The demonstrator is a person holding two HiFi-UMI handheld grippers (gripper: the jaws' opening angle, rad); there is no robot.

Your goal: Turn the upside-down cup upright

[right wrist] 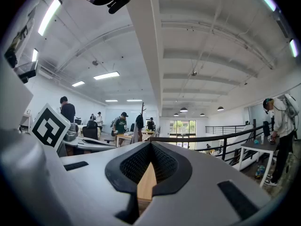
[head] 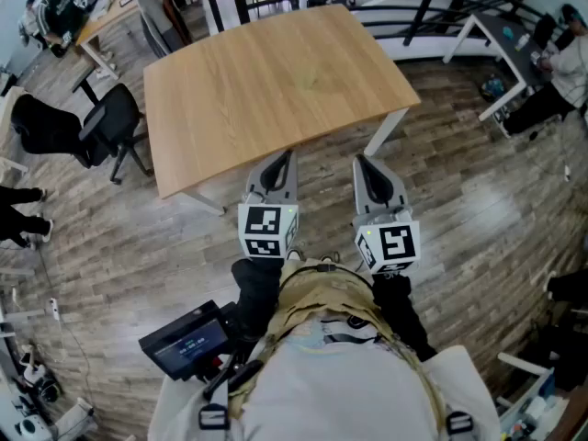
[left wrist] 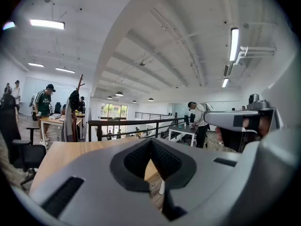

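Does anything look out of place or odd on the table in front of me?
Nothing is spilled, askew or damaged. One oddity: the light wooden table shows no cup anywhere. The left gripper and right gripper are shut, empty, by its near edge.

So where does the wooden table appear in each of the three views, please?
Head view: the wooden table fills the upper middle.
Left gripper view: the table lies at lower left, beyond the jaws.
Right gripper view: only a narrow strip of it shows through the opening between the jaws.
Shared landmark: the black railing beyond the table.
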